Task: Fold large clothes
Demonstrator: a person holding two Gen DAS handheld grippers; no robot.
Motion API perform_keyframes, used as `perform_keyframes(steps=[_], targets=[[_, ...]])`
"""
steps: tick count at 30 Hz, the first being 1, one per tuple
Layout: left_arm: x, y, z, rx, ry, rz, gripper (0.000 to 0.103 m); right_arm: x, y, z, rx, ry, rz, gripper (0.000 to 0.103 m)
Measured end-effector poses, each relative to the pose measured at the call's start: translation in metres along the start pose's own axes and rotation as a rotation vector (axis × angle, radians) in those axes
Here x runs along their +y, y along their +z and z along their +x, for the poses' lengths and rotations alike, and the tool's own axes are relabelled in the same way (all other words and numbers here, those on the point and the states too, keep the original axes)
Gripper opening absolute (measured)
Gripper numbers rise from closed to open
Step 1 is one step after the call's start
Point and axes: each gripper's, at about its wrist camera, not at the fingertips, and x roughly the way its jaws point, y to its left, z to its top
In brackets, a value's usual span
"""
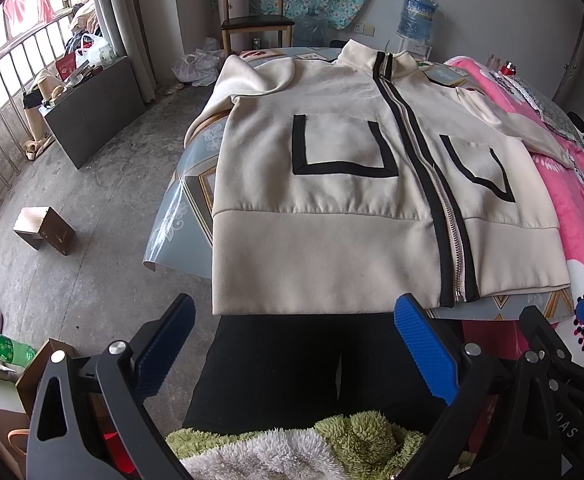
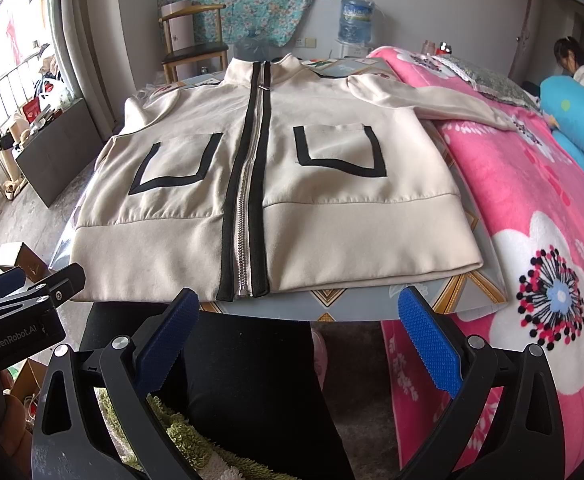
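- From the left wrist camera, the cream jacket [image 1: 332, 184] lies flat, front up and zipped, on the small table [image 1: 180, 208]. Its hem faces the person and its collar points to the far wall.
- The left gripper [image 1: 292, 356] hangs low over the person's dark trousers [image 1: 292, 368], short of the hem. Its blue pads [image 1: 424, 352] stand wide apart with nothing between them.
- In this view the jacket's long axis, marked by the zipper [image 1: 432, 184], runs away from the gripper and slants a little to the right; the hem's left corner lies just ahead.
- The sleeve [image 1: 248, 80] on this side is bunched near the shoulder at the table edge.
- From the right wrist camera, the right gripper [image 2: 300, 340] is also spread open and empty, held just before the near table edge.
- Here the zipper [image 2: 248, 200] runs almost straight ahead, slightly left of centre, so the hem's right corner [image 2: 468, 260] is this hand's nearer one.
- The other sleeve [image 2: 432, 100] stretches out sideways onto the pink blanket [image 2: 532, 208], well off the table.
- I judge each hand sits about equally close to its own side, neither touching cloth yet, and that outstretched sleeve probably needs bringing in first.
- The left gripper [image 2: 24, 292] shows at this view's left edge, beside the hem.
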Motion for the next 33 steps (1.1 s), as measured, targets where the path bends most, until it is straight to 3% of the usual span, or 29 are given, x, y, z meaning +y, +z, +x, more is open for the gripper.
perform_keyframes(steps=[33], targets=[[0.0022,0.0013,-0.0012,-0.009,0.007,0.002,0.098,-0.0006,0.0006,-0.0022,0.001,0.001,-0.003,0.097]])
